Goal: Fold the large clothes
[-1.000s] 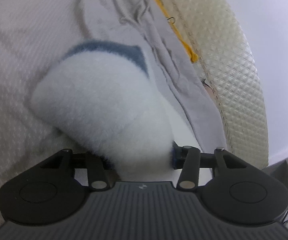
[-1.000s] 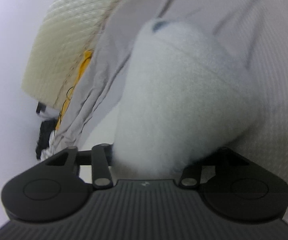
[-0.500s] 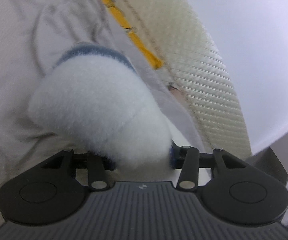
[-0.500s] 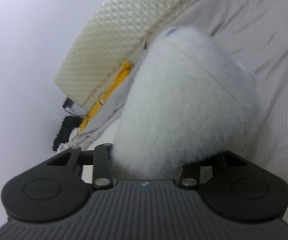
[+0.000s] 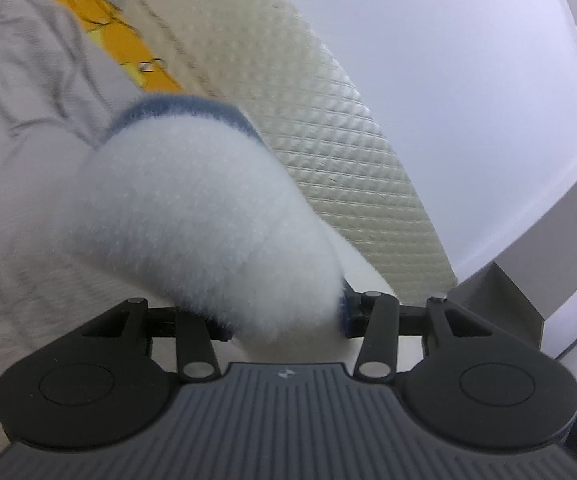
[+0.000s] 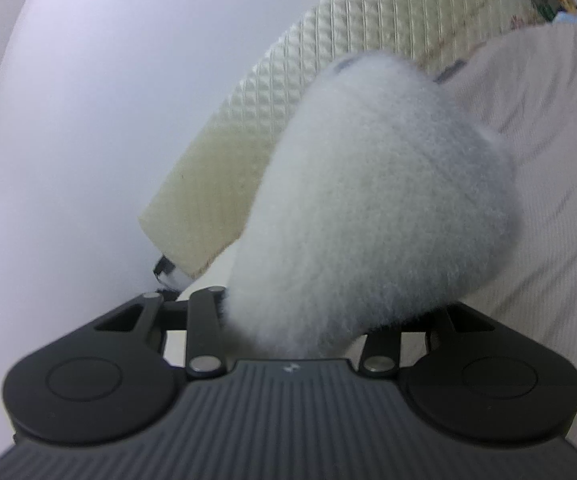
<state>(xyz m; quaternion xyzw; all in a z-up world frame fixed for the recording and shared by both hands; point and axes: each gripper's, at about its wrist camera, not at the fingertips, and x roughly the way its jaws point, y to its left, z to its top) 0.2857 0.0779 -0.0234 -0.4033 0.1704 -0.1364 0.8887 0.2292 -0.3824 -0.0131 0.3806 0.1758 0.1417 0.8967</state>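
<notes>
Fleece (image 5: 192, 216) sat bunched in my left gripper (image 5: 284, 316), jaws clamped on it, blue trim at the far end, bed sheet (image 5: 20, 92) below. Right gripper (image 6: 296, 320) gripped another fleece bunch, bulging fwd & rightward over the sheet. Garment ran between both hands; mattress (image 6: 304, 76) beyond.

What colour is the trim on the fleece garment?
Blue trim edging the white fleece garment; clearest in the left wrist view.
</notes>
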